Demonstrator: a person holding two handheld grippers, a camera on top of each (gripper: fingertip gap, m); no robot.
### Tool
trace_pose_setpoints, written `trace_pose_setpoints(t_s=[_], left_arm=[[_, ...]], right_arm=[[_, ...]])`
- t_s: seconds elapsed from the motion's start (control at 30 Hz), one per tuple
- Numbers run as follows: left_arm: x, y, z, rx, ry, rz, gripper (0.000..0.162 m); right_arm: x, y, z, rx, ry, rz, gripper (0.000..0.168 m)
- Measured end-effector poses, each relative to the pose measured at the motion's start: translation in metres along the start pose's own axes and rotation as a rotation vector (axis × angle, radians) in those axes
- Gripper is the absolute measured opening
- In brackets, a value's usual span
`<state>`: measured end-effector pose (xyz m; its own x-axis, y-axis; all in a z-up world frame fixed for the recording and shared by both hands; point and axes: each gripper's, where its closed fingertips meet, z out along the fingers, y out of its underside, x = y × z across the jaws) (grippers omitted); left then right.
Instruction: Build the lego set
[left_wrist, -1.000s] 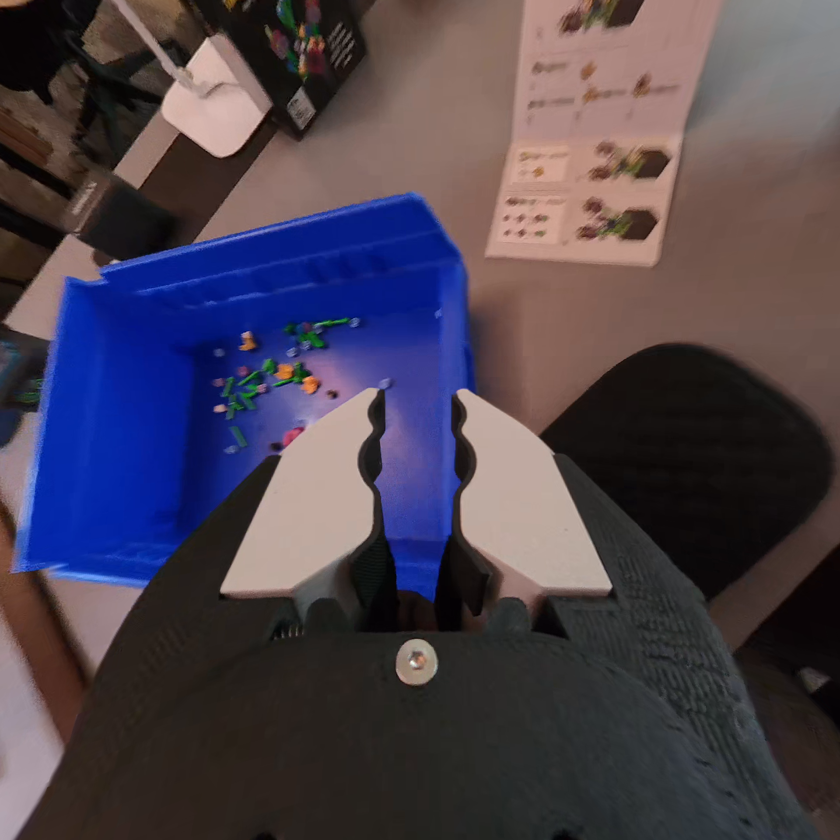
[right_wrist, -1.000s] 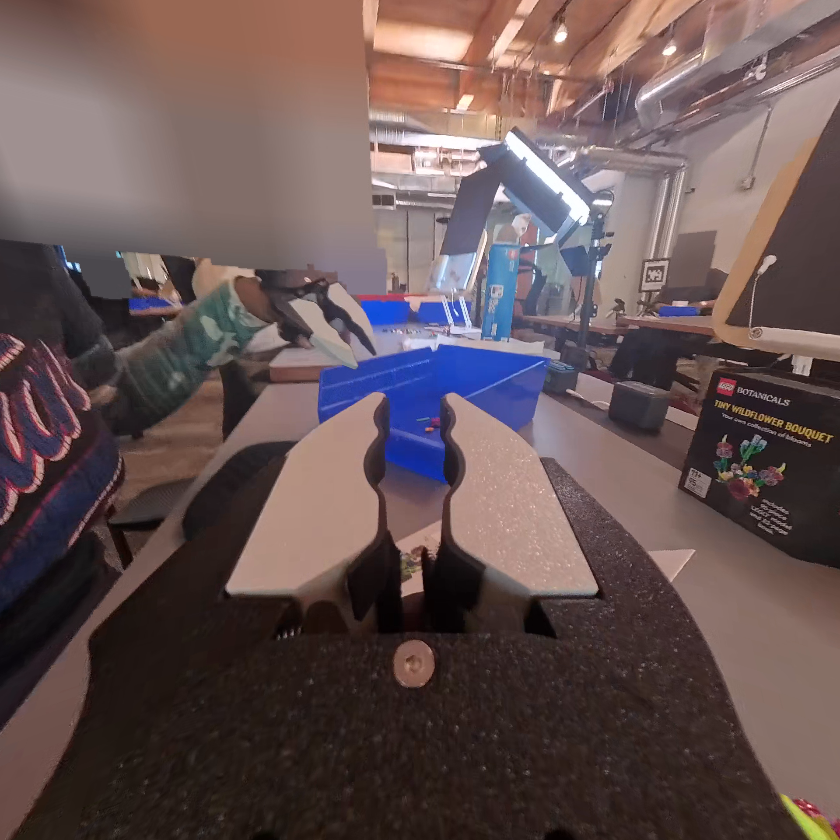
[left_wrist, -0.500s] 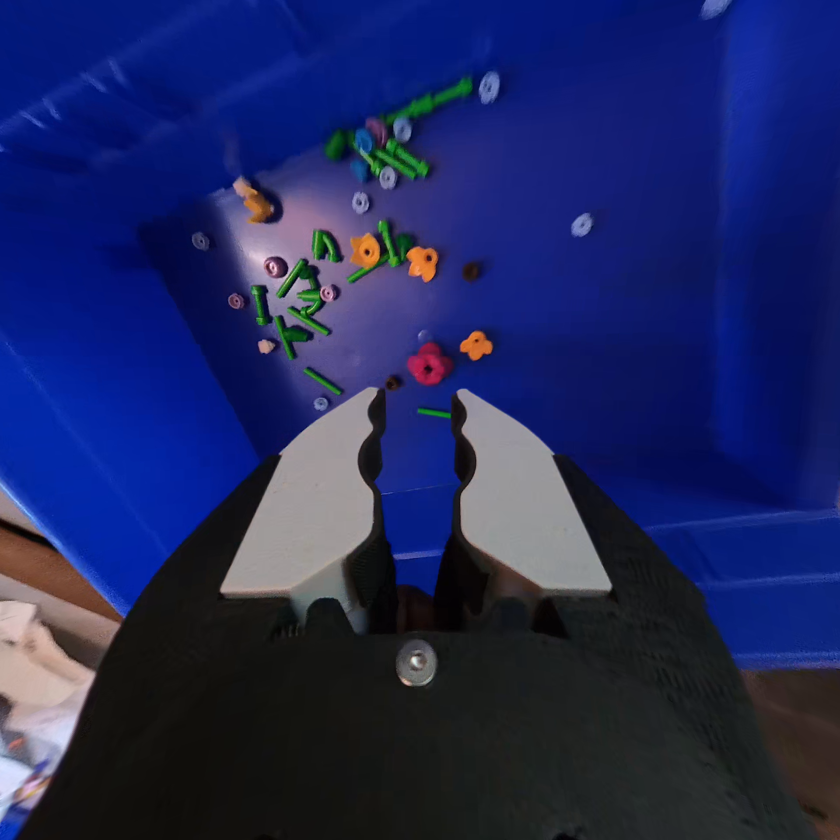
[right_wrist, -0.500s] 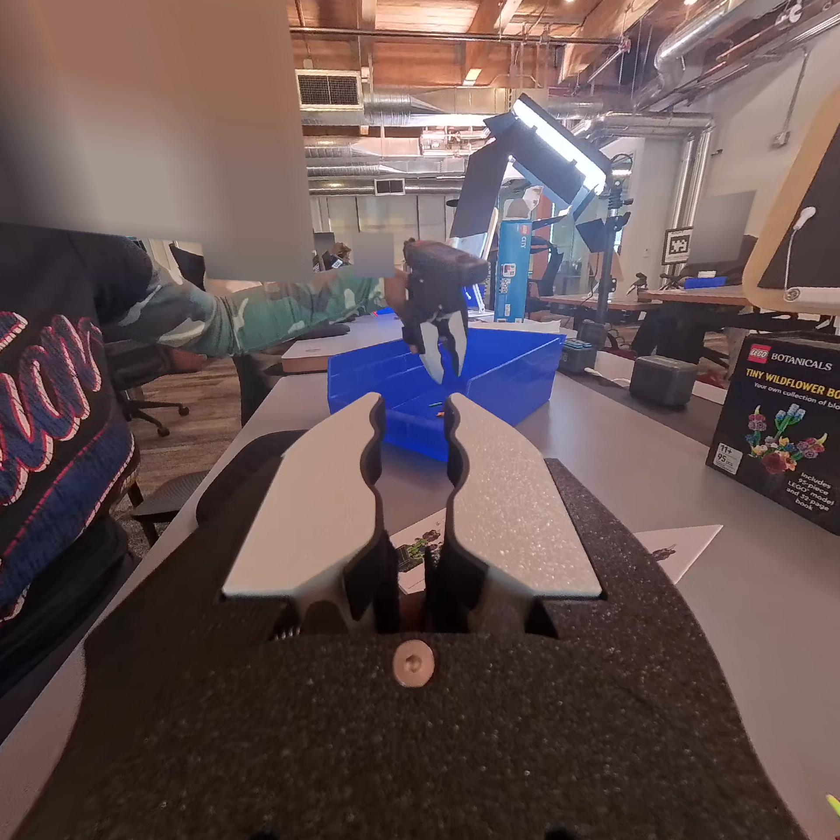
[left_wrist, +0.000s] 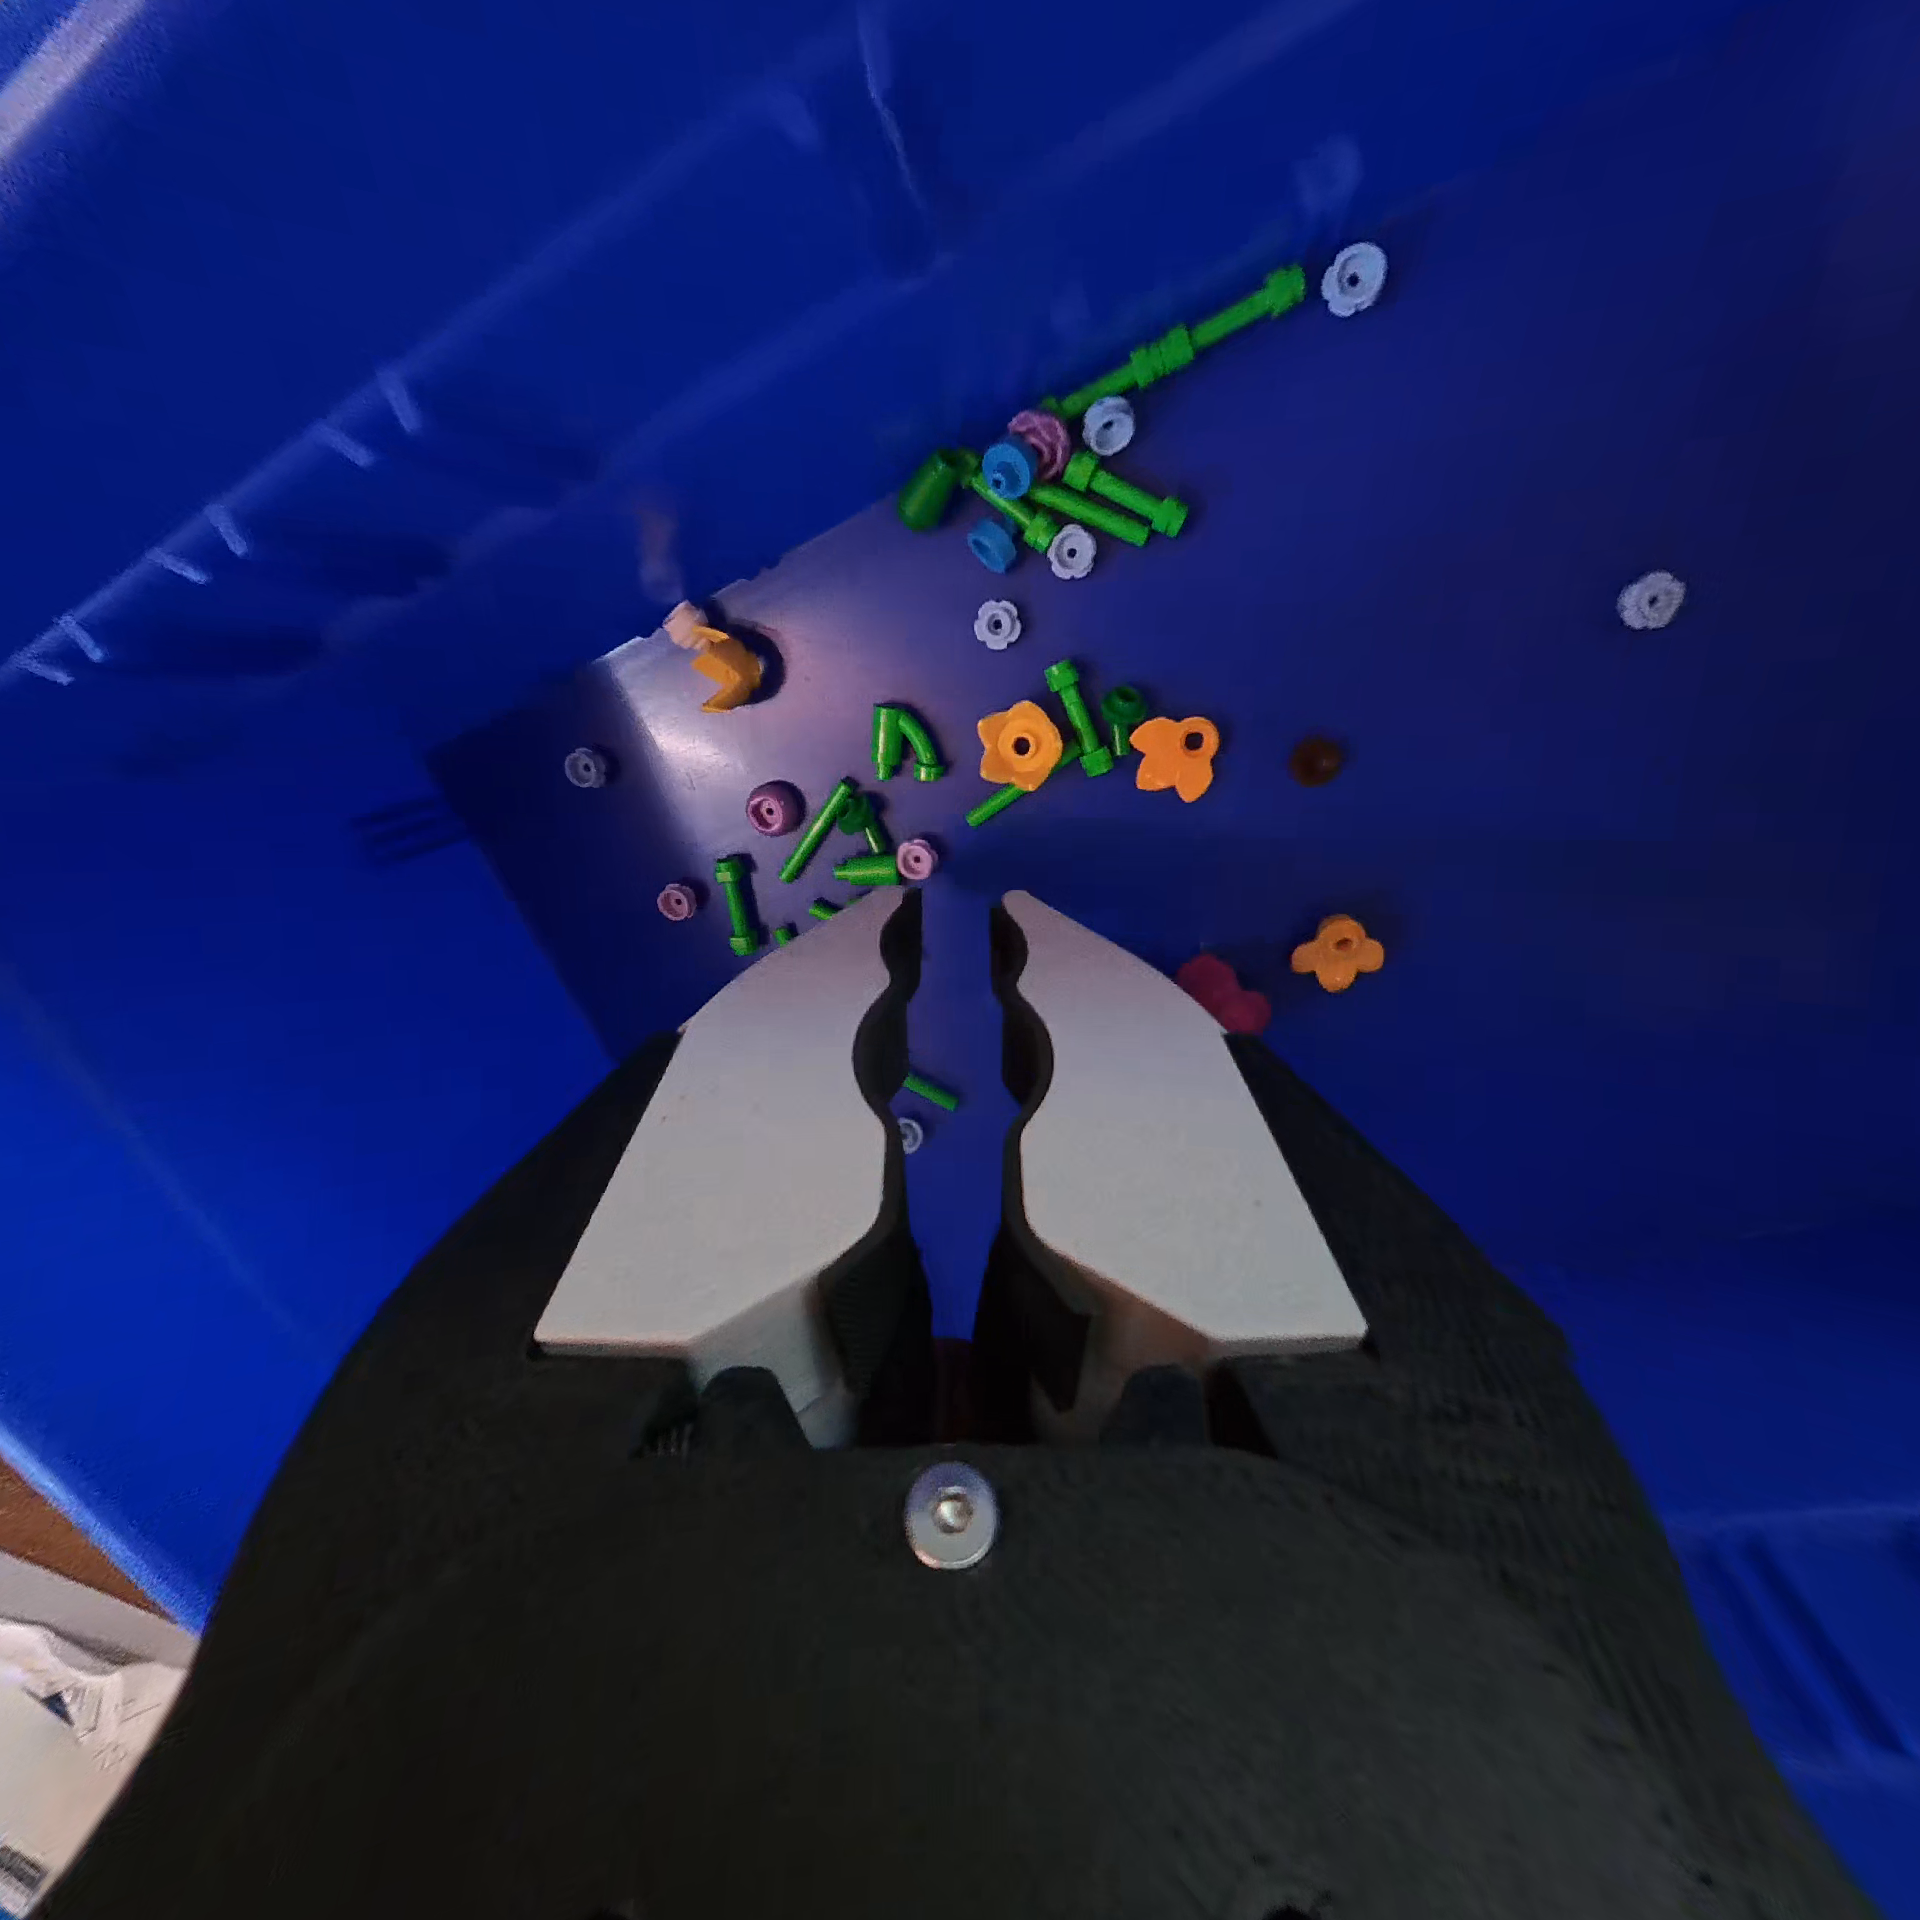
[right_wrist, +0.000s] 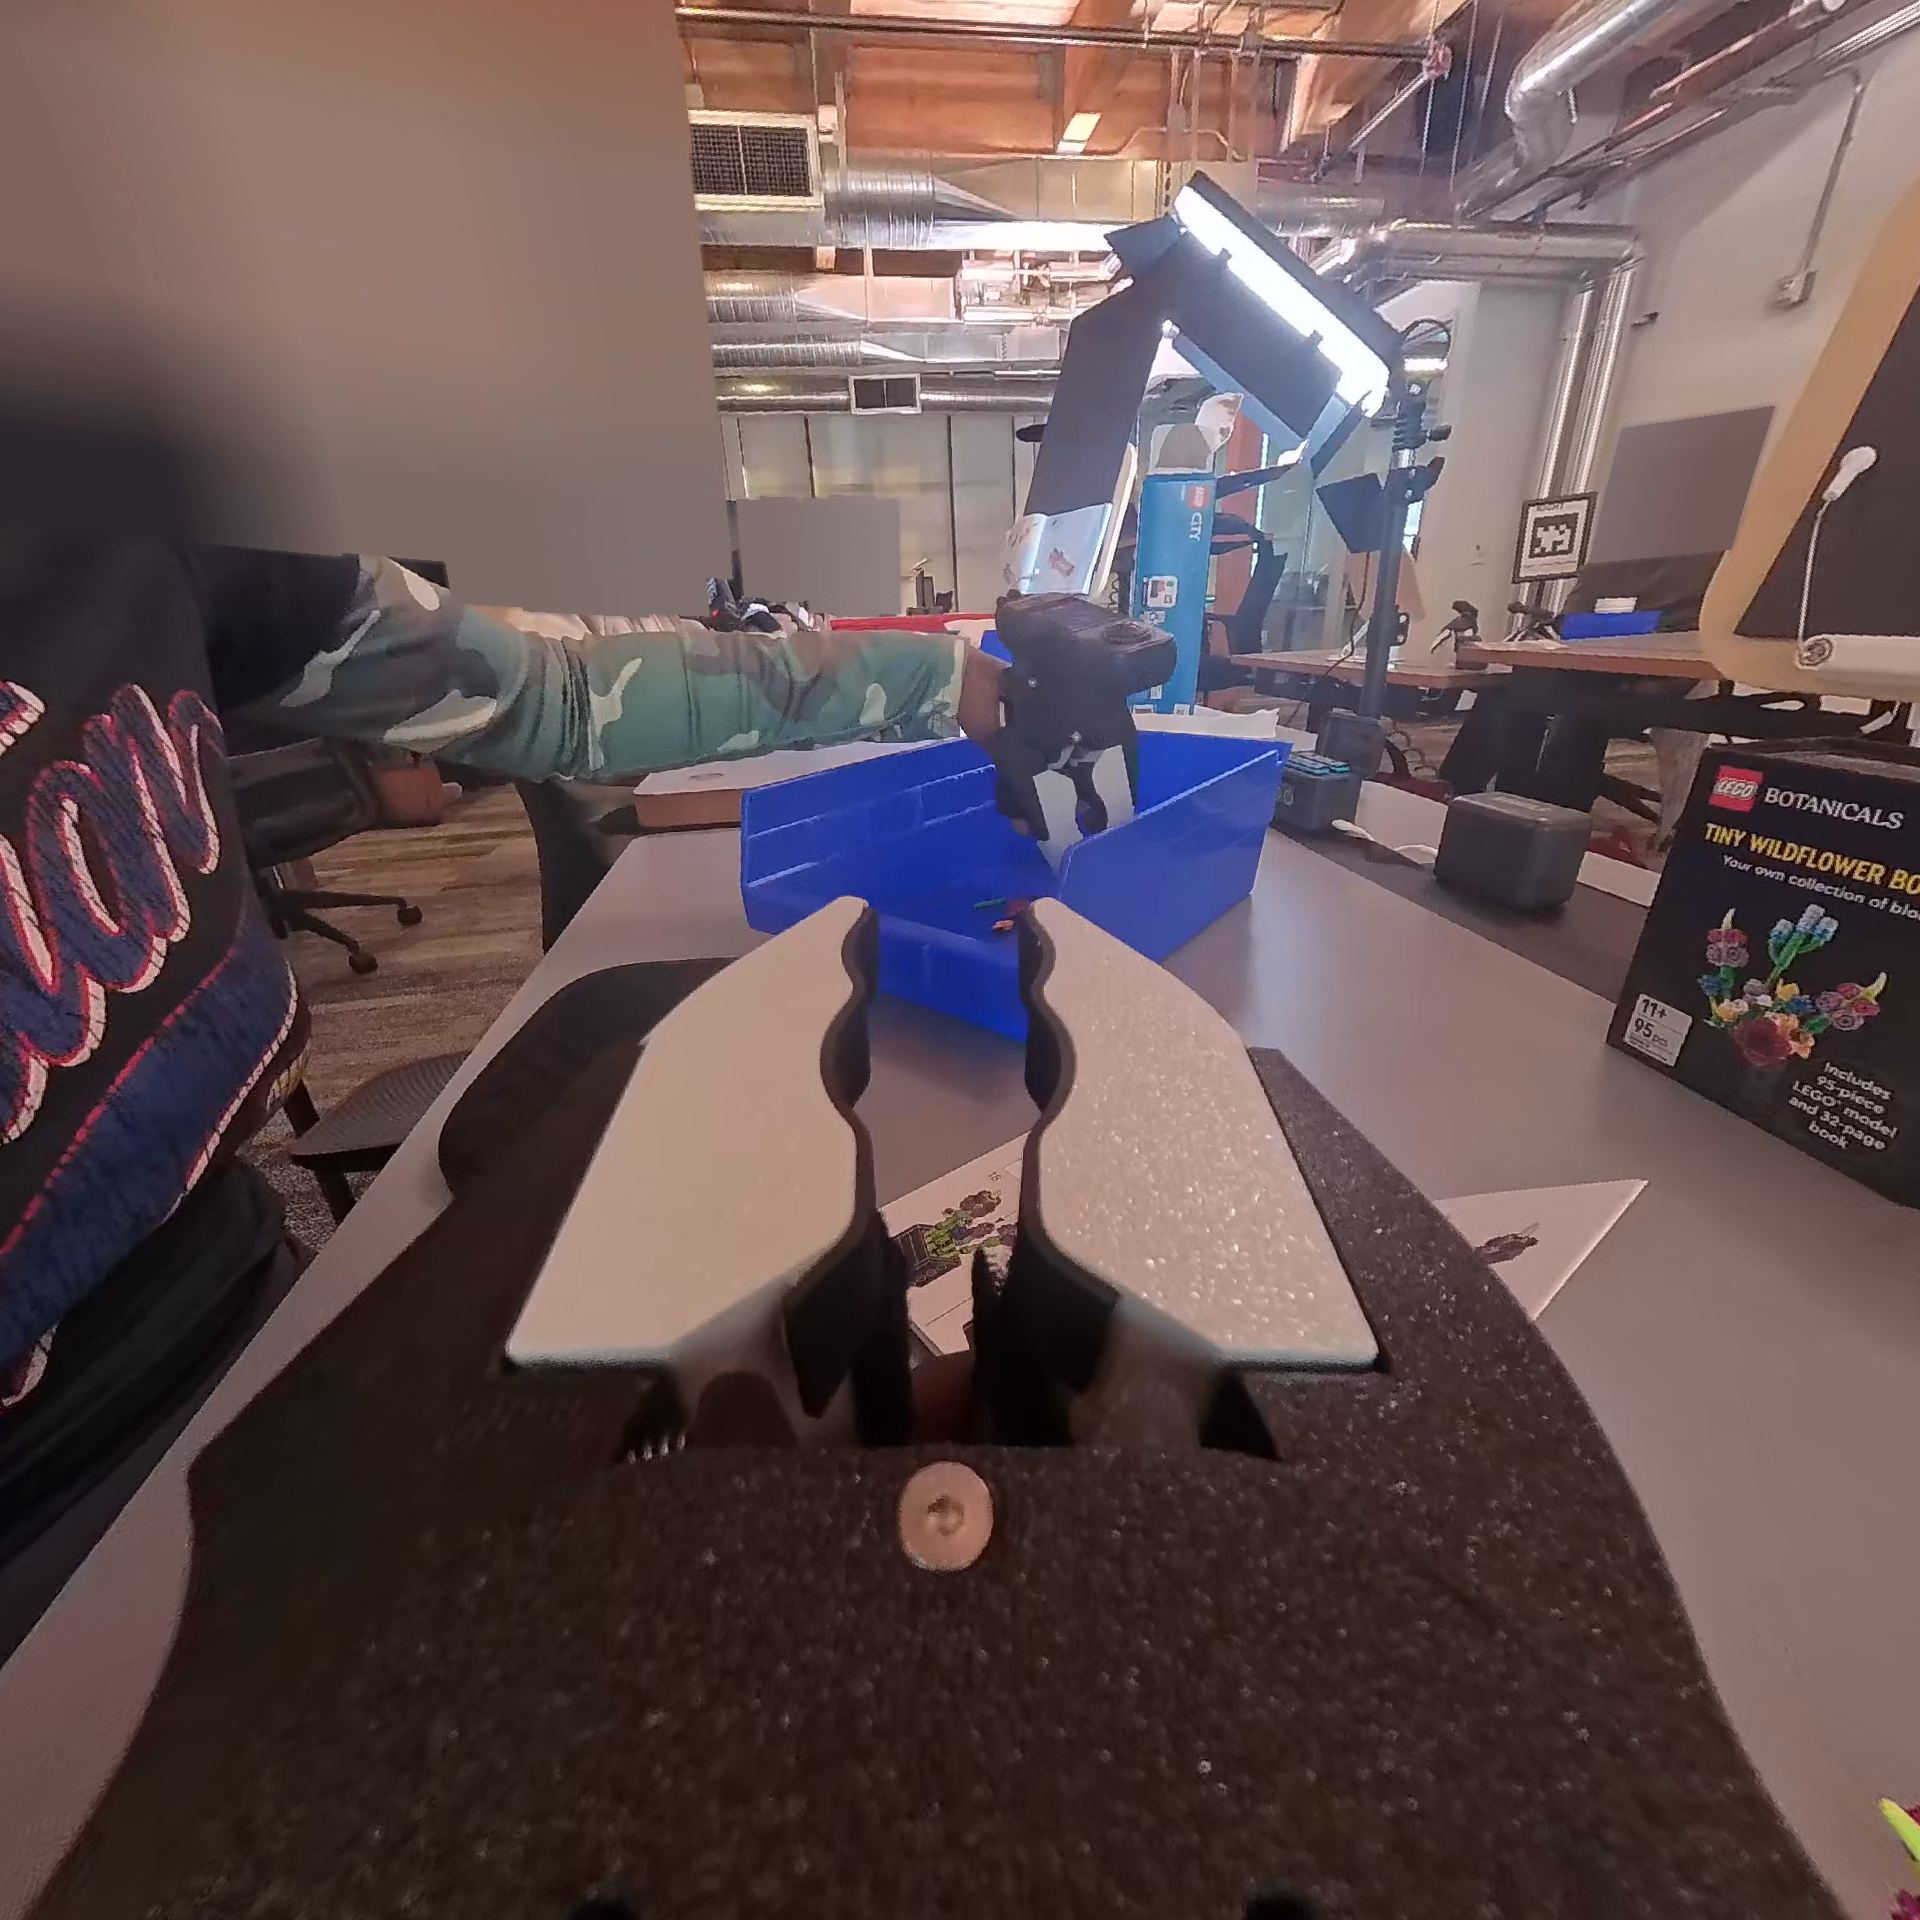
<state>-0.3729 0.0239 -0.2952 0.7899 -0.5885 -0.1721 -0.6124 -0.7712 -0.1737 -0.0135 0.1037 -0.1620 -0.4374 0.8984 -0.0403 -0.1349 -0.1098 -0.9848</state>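
Note:
My left gripper is inside the blue bin, low over its floor, open by a narrow gap and empty. Loose Lego pieces lie ahead of it: green stems, orange flowers, lavender flowers and a pink stud just past the left fingertip. A magenta flower lies beside the right finger. My right gripper is open and empty, held above the table over the instruction booklet. In the right wrist view the left gripper reaches into the bin.
A black Lego set box stands at the right on the grey table. A black chair back is at the table's near left edge. A person's camouflage sleeve stretches to the bin. A small grey box sits behind. The grippers' ends are close to 40 cm from one another.
My left gripper has come down from above the bin into it, close to the pieces, and its gap has narrowed. The right gripper has barely moved.

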Motion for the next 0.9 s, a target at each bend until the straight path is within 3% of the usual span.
trace_pose_setpoints(t_s=[0.1,0.27,0.43,0.77,0.83,0.9], left_arm=[[-0.011,-0.004,0.001,0.036,-0.044,-0.029,0.014],[-0.038,-0.020,0.000,0.164,-0.053,-0.261,0.013],[-0.035,-0.016,0.012,0.116,0.074,-0.352,0.012],[-0.031,-0.012,0.015,0.084,0.089,-0.390,0.010],[-0.031,-0.025,0.000,0.208,0.074,-0.465,0.010],[-0.022,-0.058,-0.036,0.482,0.104,-0.557,0.010]], right_arm=[[0.001,0.001,0.000,-0.002,0.001,0.003,0.026],[0.002,0.001,-0.001,-0.008,0.008,-0.003,0.026],[0.003,0.004,-0.001,-0.024,0.016,-0.009,0.026],[0.001,0.006,0.001,-0.042,0.010,-0.017,0.027],[0.000,0.005,0.001,-0.041,0.012,-0.022,0.027],[-0.001,0.003,0.002,-0.034,0.021,-0.038,0.025]])
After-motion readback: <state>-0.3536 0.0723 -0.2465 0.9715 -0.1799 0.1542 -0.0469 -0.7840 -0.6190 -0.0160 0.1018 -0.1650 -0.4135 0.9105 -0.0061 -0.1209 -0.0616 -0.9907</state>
